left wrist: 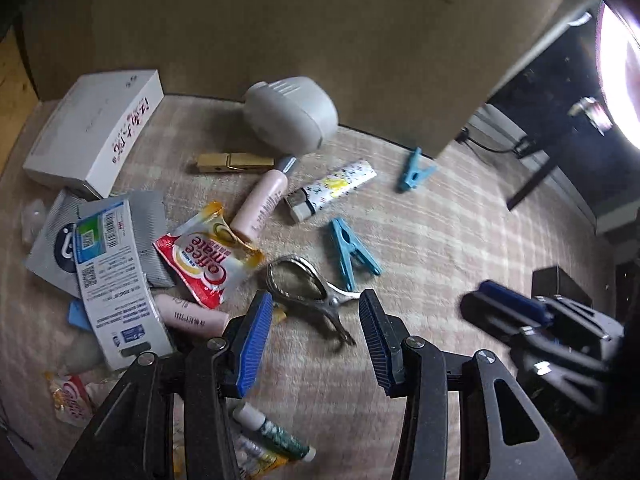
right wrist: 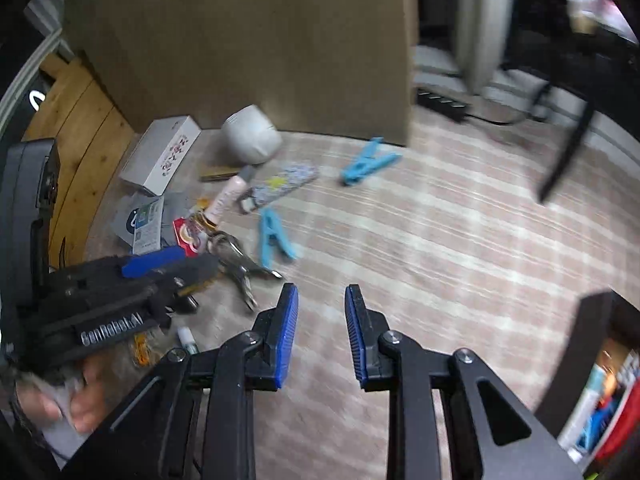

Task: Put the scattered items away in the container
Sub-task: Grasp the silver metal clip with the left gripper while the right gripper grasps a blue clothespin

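Scattered items lie on the checked cloth. They include a metal clip, two blue clothes pegs, a pink tube, a patterned tube, a Coffee-mate sachet, a wooden peg, a white box and a grey round device. My left gripper hovers open just over the clip's handles, holding nothing. My right gripper is open and empty over bare cloth, right of the clip. A dark container with colourful items sits at the lower right.
A tall brown cardboard wall stands behind the items. A grey labelled packet, a second pink tube and small tubes crowd the left. A hand holds the left gripper. A dark table leg stands far right.
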Available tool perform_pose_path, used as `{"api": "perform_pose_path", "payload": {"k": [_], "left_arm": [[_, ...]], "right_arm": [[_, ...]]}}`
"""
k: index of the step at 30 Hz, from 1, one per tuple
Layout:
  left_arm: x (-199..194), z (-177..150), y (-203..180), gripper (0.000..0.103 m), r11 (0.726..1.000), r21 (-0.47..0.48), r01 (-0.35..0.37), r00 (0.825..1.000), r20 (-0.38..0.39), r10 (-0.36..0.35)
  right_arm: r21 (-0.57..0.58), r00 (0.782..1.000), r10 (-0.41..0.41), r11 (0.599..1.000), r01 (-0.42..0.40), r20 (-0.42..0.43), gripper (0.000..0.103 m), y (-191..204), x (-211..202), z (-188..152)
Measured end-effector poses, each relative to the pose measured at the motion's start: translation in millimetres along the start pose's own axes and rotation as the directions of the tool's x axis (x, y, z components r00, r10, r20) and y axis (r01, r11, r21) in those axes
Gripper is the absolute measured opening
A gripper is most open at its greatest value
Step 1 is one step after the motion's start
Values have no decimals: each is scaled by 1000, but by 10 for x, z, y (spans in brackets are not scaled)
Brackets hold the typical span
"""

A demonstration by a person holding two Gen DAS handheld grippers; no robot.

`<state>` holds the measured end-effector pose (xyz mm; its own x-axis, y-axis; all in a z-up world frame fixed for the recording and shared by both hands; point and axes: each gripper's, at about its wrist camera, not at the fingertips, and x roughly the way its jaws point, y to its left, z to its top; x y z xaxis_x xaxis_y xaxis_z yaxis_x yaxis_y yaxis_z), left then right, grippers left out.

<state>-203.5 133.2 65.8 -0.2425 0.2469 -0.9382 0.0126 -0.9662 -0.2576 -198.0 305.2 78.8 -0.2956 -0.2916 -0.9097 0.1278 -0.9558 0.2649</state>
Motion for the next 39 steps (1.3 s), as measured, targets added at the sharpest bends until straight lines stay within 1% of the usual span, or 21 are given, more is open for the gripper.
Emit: {"api": "perform_pose_path", "payload": {"k": [1,2,4,6,8,12,15,18,26,29,31,33,35,39], "left_arm": [[24,24,9,43,1000,-14,3,1000,-2,-3],[47,48,28,41,1000,-29,1,1000,-2,-1],[82,94,96,41,998,-61,-8,1000,1,8],[120,143,193,41,995,-98,16,1000,-6,-16],[143,176,239,41,994,-112,18,1000,-5,-18],[158,191,295,41,994,-107,8,1000,6,-7],[167,186,365,41,992,-123,19,1000,-2,-19],[124,161,400,41,993,-118,22,1000,6,-22],[66,134,481,40,993,-117,34,999,7,-34],[83,123,484,40,993,-113,36,999,1,-36],[88,114,474,40,993,-109,36,999,1,-36],[113,115,457,33,994,-108,35,999,-7,-37],[147,119,429,29,994,-106,40,999,-17,-42],[214,116,338,29,995,-82,54,998,-38,-57]], "right_arm": [[-10,1000,2,1000,-2,-7,24,42,64,33],[-20,1000,6,1000,-6,-14,24,83,128,66],[-26,1000,9,1000,-10,-28,24,140,256,129],[-12,999,19,1000,-19,-40,24,143,360,186],[6,998,39,999,-38,-51,24,130,450,228],[-7,998,26,1000,-26,-66,24,177,575,272],[-9,997,30,1000,-30,-70,24,200,637,298],[-13,997,45,999,-46,-68,24,227,650,300],[-38,996,43,998,-46,-80,26,317,723,334],[-52,996,15,998,-19,-84,26,333,767,352],[-42,995,23,999,-27,-92,26,325,793,363],[-46,995,22,999,-26,-95,26,334,812,370],[-58,996,4,998,-10,-95,26,359,822,387],[-65,993,-44,997,37,-113,22,319,806,409]]}}
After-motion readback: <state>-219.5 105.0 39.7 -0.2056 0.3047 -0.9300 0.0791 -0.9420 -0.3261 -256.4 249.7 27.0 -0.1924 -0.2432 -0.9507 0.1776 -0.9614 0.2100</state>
